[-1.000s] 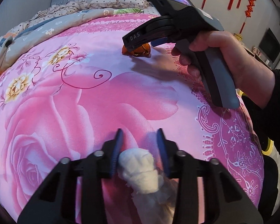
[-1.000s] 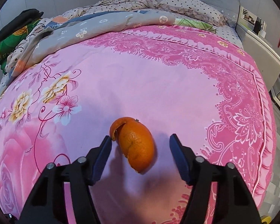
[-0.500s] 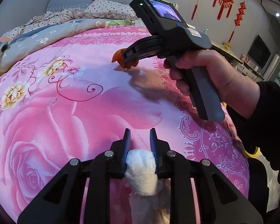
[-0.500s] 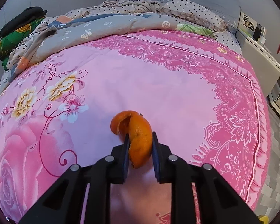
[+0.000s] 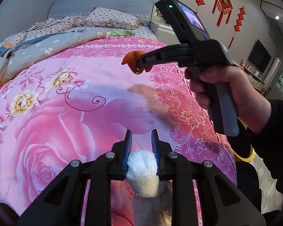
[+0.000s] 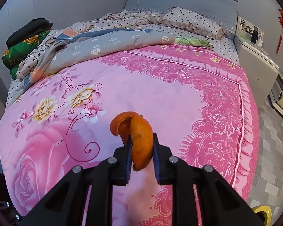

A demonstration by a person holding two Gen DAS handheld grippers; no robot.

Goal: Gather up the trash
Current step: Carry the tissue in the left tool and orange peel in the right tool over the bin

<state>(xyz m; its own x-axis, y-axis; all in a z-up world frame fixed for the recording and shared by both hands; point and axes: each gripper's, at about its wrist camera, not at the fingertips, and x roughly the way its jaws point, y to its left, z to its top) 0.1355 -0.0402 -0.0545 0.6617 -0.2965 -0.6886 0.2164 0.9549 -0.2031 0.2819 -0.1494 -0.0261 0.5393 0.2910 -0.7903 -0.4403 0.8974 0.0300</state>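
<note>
A crumpled white tissue [image 5: 142,169] is clamped between the blue pads of my left gripper [image 5: 141,134], which is shut on it; its loose end hangs down below the jaws. Both are held a little above the pink flowered bedspread [image 5: 66,113]. In the right wrist view my right gripper [image 6: 141,137] is shut on a curled orange peel [image 6: 139,131], lifted off the bedspread [image 6: 160,94]. The left wrist view shows that right gripper [image 5: 140,64] from the side, held by a person's hand [image 5: 226,86], with the peel [image 5: 130,60] sticking out of its tip.
A rumpled grey quilt [image 6: 103,45] and a dotted pillow [image 6: 192,20] lie at the head of the bed. A grey bedside cabinet [image 6: 254,66] stands at the right. A yellow rim [image 6: 262,211] shows on the tiled floor by the bed's near right corner.
The right gripper closed on the orange peel and lifted it off the bedspread. The left gripper tightened on the tissue and rose with it.
</note>
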